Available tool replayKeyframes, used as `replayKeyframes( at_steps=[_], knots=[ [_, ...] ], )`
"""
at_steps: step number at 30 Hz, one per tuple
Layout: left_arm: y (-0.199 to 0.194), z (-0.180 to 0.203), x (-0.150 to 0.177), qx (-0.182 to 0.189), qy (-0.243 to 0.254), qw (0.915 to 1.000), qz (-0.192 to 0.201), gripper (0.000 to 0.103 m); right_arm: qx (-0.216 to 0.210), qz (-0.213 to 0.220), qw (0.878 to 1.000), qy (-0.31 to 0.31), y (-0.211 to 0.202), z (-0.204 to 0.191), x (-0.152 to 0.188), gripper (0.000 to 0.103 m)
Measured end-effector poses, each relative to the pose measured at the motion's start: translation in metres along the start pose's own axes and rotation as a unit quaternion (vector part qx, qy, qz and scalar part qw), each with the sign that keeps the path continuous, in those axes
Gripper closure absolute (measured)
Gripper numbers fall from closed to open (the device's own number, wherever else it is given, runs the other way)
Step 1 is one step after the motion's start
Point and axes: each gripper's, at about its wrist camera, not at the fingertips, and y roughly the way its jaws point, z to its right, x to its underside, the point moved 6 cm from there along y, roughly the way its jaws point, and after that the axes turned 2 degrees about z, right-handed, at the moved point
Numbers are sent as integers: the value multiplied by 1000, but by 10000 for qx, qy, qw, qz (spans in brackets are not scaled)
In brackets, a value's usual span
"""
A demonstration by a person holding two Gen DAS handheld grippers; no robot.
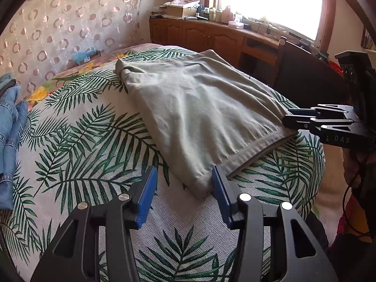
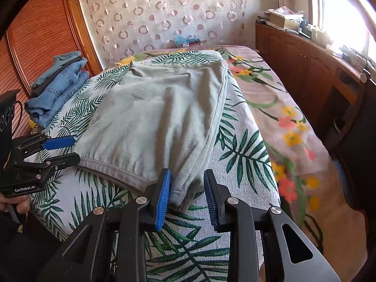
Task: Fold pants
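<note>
The grey pants (image 2: pixel 162 117) are laid folded on the bed (image 2: pixel 246 145). Both tools, left (image 1: pixel 184 191) and right (image 2: pixel 186 198), are held released at the near hem, seemingly untouched. Folded jeans (image 2: pixel 58 87) are stacked nearby.

A palm-leaf bedcover (image 2: pixel 237 141) fills the frame's middle, over a floral sheet (image 2: pixel 289 122) at right. Folded jeans (image 2: pixel 56 87) lie at left. A circle-patterned curtain (image 2: pixel 164 11) hangs behind; wooden cabinets (image 2: pixel 293 47) line the upper right.
</note>
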Motion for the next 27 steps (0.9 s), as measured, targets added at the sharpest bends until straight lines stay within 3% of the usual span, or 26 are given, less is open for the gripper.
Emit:
replayKeyframes(
  at_steps=[4, 11, 14, 18, 27],
  knots=[
    [0, 2, 5, 75, -19, 10000, -37, 54, -32, 8, 10000, 56, 1, 2, -2, 73],
    [-1, 11, 6, 322, -38, 9995, -26, 82, -10, 12, 10000, 9, 0, 2, 0, 73],
    [-5, 13, 5, 305, -4, 9995, 59, 89, -31, 22, 10000, 14, 0, 3, 0, 72],
    [-18, 17, 4, 360, 35, 9992, 168, 90, -40, 28, 10000, 2, 1, 3, 1, 71],
    [-14, 17, 9, 291, 6, 9996, 11, 90, -33, 29, 10000, -16, 1, 2, 1, 70]
  ],
)
